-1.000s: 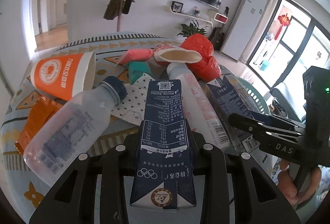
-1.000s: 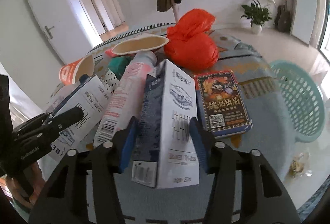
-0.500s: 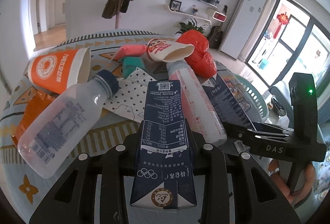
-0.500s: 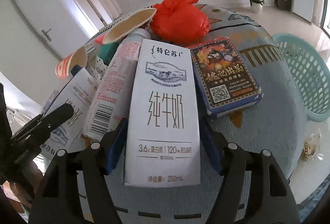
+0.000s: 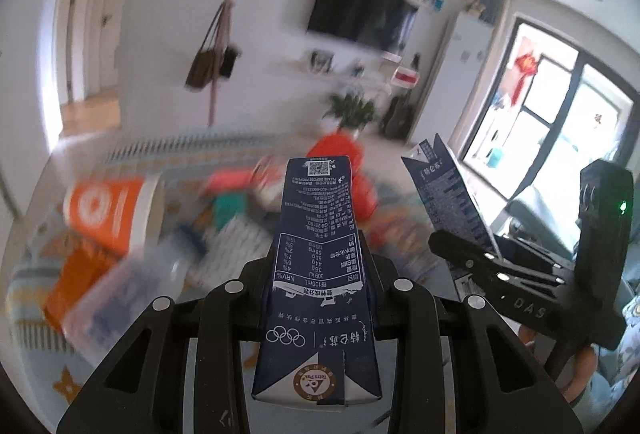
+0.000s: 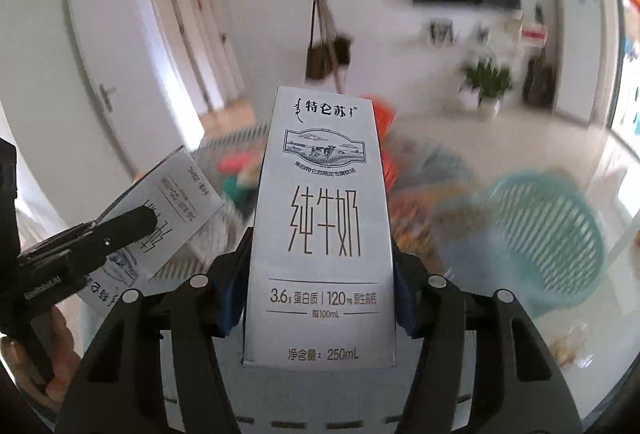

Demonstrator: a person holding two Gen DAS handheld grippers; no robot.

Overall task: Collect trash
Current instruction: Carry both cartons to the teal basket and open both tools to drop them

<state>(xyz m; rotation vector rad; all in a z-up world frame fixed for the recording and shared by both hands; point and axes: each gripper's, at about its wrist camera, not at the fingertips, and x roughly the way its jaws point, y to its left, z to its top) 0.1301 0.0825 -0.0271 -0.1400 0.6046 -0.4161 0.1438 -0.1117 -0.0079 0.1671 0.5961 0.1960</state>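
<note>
Landmark: teal basket [image 6: 548,234]. Its open mouth is unobstructed from above. Left of the basket, the table [image 5: 36,350] carries a dense, blurred clutter: orange cup [image 5: 108,210], clear bottle [image 5: 132,290], red bag [image 5: 352,170]. Each gripper's forward path is filled by its own milk carton [image 6: 324,234]. Floor right of the basket appears passable.

Bright daylight from the window [image 5: 568,122] — backgrounds smeared by motion blur, held cartons sharp, fisheye edges bent.

Both grippers [image 5: 320,274] [image 6: 320,274] clamped, raised.
</note>
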